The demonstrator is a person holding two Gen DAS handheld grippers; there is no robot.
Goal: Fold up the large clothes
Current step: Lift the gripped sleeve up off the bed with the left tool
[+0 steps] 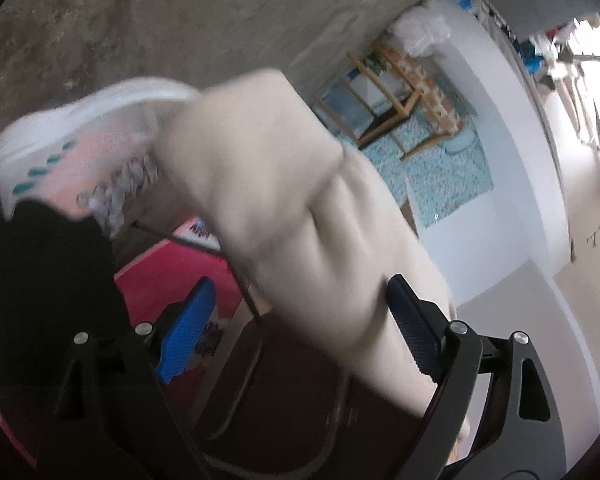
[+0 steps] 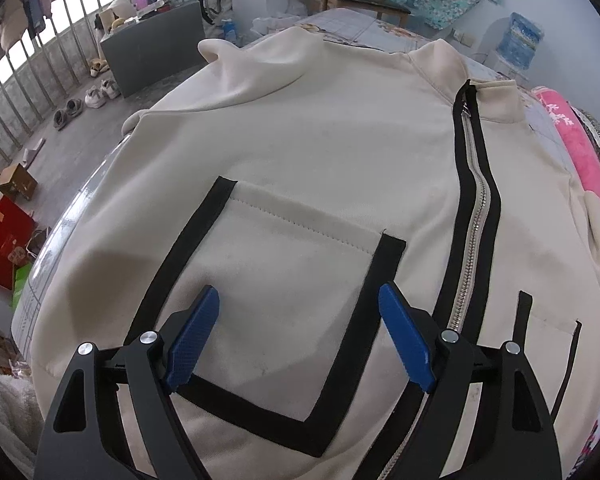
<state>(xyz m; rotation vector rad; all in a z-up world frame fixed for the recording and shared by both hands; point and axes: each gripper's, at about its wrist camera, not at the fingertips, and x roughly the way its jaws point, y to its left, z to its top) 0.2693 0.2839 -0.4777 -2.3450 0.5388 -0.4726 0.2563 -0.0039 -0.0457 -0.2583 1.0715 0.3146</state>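
On my right gripper (image 2: 298,336) the blue pads (image 2: 194,340) stand wide apart, released, with nothing between them; they hang just over the cream jacket (image 2: 300,152), above its black-trimmed patch pocket (image 2: 284,280). The jacket lies front up and spread flat across the bed (image 2: 380,28), its lower part nearest me and the stand collar (image 2: 496,100) toward the far end. A metal zipper (image 2: 474,216) edged in black tape runs up the front to my right of the pocket, done up to the collar. One sleeve bunches into a peak at the far left corner of the garment. A pink floral blanket (image 2: 588,160) lies along the bed's right edge.

My left gripper (image 1: 300,320) is also spread open. A blurred fold of the same cream cloth (image 1: 300,200) passes between its fingers and lies against the right-hand pad (image 1: 412,332); the left-hand pad stands clear of it, so the cloth is not clamped. Whether it rests on that finger or only brushes it, I cannot tell.

Only the left view shows a white mesh shoe (image 1: 88,140) with teal marks and, farther off, a wooden chair (image 1: 384,96). Only the right view shows the whole jacket, the railing (image 2: 28,60) and shoes on the floor.
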